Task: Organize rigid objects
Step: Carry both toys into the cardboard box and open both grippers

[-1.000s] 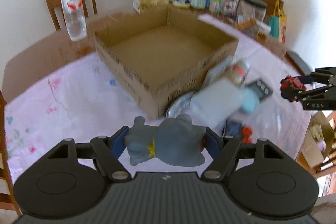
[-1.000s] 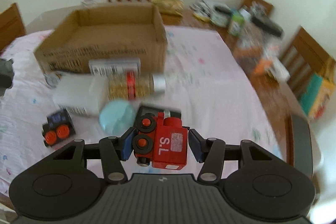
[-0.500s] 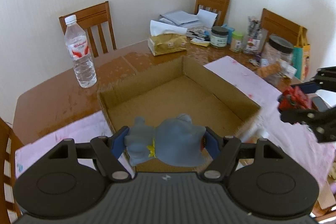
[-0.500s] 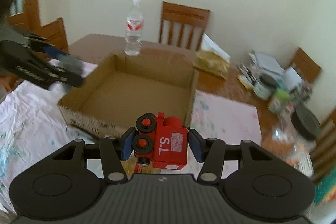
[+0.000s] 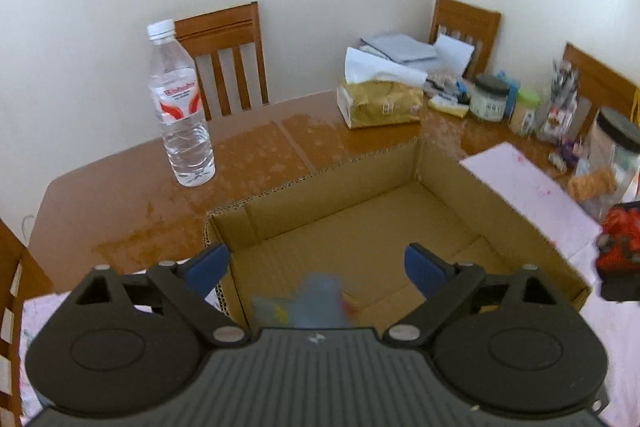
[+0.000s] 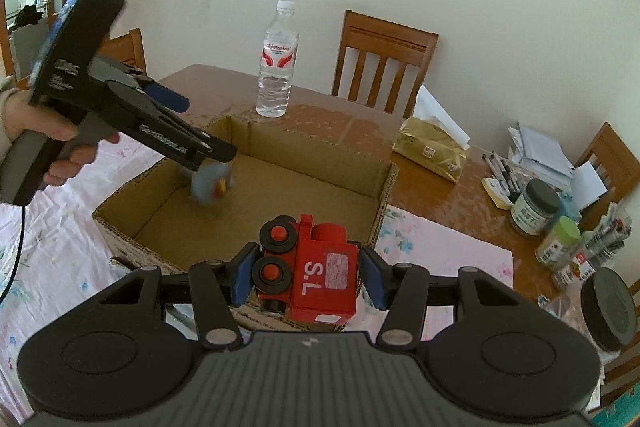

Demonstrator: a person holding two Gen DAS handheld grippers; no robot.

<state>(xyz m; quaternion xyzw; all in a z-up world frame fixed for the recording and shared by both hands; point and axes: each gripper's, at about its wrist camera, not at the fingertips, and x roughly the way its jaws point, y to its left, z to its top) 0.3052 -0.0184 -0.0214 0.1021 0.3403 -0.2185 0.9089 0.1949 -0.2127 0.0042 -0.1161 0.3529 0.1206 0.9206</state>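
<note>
The left gripper is held over the near-left part of the cardboard box; its jaws are opening and are seen spread wide, with no pad pressing on anything; a blurred blue-grey toy figure is seen below and between them, inside the box and free of the pads; in the right wrist view the same figure is shown blurred just under the left gripper's tip, and whether it is touching the box floor cannot be told; a person's hand is wrapped around the left gripper's handle; the right gripper is clamped narrowly on a red toy train marked "S.L", with 2 black wheels facing left; the train is held just over the near wall of the box, not inside it; the box is set on a wooden table partly covered by a floral cloth; 1 water bottle is stood upright beyond the box, apart from it; a tissue pack and 2 jars are placed further right on the table
</note>
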